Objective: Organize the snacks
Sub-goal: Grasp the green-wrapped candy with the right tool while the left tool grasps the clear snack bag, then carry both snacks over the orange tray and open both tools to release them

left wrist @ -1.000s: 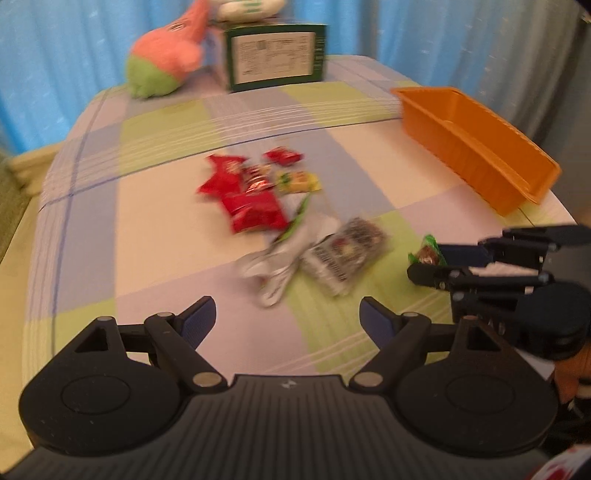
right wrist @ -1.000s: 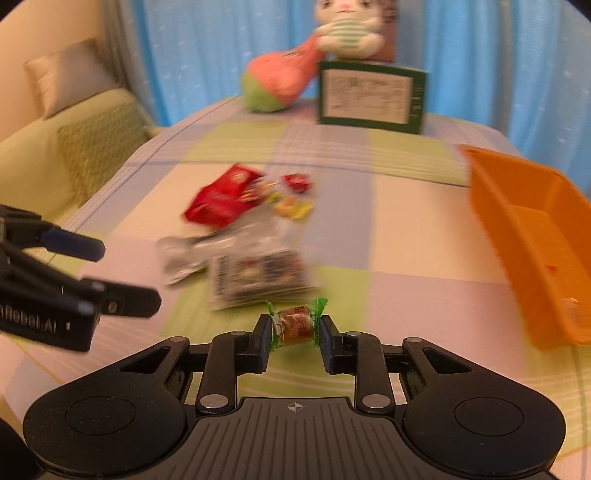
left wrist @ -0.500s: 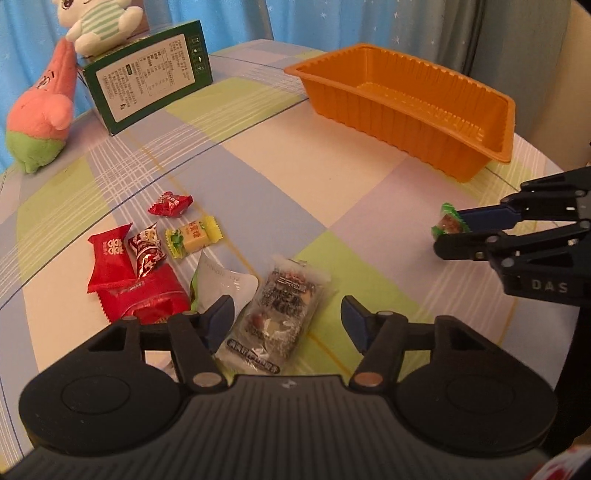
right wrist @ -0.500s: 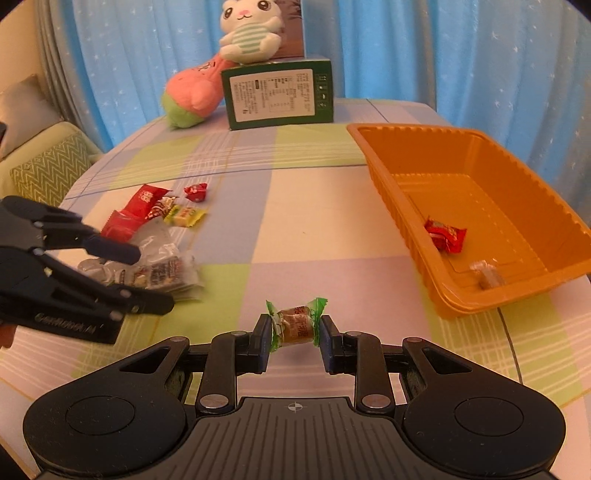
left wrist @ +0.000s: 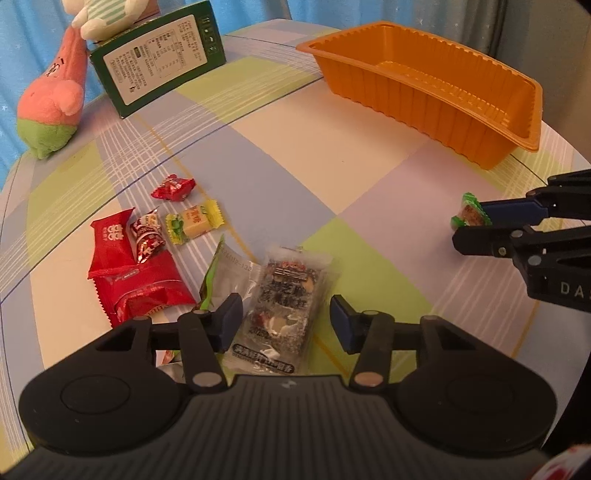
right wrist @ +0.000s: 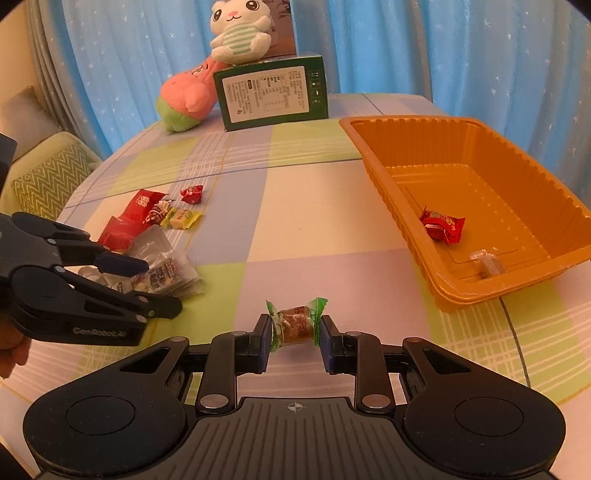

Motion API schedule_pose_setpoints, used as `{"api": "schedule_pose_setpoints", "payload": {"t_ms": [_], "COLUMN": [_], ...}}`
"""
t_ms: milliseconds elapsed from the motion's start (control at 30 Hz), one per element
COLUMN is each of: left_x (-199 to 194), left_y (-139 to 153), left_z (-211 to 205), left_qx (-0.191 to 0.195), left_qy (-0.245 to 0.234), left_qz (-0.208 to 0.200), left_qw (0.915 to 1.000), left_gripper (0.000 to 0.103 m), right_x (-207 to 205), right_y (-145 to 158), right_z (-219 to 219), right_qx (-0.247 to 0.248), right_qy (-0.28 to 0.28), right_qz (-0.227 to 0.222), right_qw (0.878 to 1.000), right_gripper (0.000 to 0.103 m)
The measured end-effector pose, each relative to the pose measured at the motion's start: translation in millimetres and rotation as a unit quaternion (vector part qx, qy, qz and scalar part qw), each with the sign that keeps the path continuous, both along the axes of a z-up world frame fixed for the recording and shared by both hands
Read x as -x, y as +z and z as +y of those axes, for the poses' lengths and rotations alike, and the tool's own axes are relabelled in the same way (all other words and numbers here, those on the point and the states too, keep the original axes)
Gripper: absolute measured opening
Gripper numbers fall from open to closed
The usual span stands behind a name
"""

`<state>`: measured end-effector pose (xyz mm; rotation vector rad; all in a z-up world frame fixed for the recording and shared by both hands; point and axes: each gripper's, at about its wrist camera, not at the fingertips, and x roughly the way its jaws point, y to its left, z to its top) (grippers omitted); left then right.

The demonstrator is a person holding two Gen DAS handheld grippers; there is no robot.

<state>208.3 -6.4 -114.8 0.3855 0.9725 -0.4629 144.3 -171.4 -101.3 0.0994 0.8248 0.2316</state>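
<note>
My right gripper (right wrist: 293, 334) is shut on a green-wrapped candy (right wrist: 295, 325), held above the table left of the orange tray (right wrist: 480, 291). The tray holds a red candy (right wrist: 441, 224) and a small clear-wrapped sweet (right wrist: 487, 263). My left gripper (left wrist: 286, 325) is open, its fingers on either side of a clear dark-printed snack packet (left wrist: 284, 306). Red packets (left wrist: 129, 273), a yellow candy (left wrist: 192, 221) and a small red candy (left wrist: 173, 187) lie in a cluster to its left. The right gripper and its candy (left wrist: 469, 216) show at the right of the left wrist view.
A green box (right wrist: 271, 94) stands at the table's far side with a white plush rabbit (right wrist: 240, 33) on top and a pink plush (right wrist: 184, 101) beside it. Blue curtains hang behind. A sofa cushion (right wrist: 48, 177) lies beyond the left edge.
My left gripper has lowered over the clear packet and closer to the snack cluster. My right gripper has carried the green candy nearer the orange tray.
</note>
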Motion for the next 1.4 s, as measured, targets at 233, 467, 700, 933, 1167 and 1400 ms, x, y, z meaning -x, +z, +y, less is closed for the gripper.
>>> {"api": "schedule_pose_setpoints", "payload": {"t_ms": [233,467,700,933,1167,1400], "left_x": [15.7,12.1,24.2,46.1,64.4,71.9], "left_y": [-0.1,-3.7,3.9,27.9,56.9,78.9], "left_z": [-13.0,-4.8,-11.7,-13.3,-22.3,-48.1], "left_qx": [0.011,0.054,0.053,0.082,0.109,0.127], "left_qy": [0.009,0.073,0.096,0.137,0.162,0.147], "left_qz": [0.01,0.009,-0.004,-0.014,-0.025,-0.032], "left_qw": [0.9999,0.9958,0.9939,0.9871,0.9804,0.9805], "left_gripper": [0.047,0.044,0.034,0.034,0.034,0.034], "right_x": [-0.4,-0.1,1.8,11.0,25.1,35.0], "right_y": [2.7,2.2,7.6,25.0,48.0,69.7], "right_z": [-5.7,-8.6,-11.7,-20.9,-33.3,-53.7], "right_qx": [-0.007,-0.01,-0.013,-0.014,-0.014,-0.01], "right_qy": [-0.012,-0.013,-0.018,-0.027,-0.037,-0.058], "right_qz": [-0.001,0.002,-0.004,-0.019,-0.033,-0.042], "right_qw": [1.0,1.0,1.0,0.999,0.999,0.997], "right_gripper": [0.028,0.028,0.027,0.027,0.028,0.028]}}
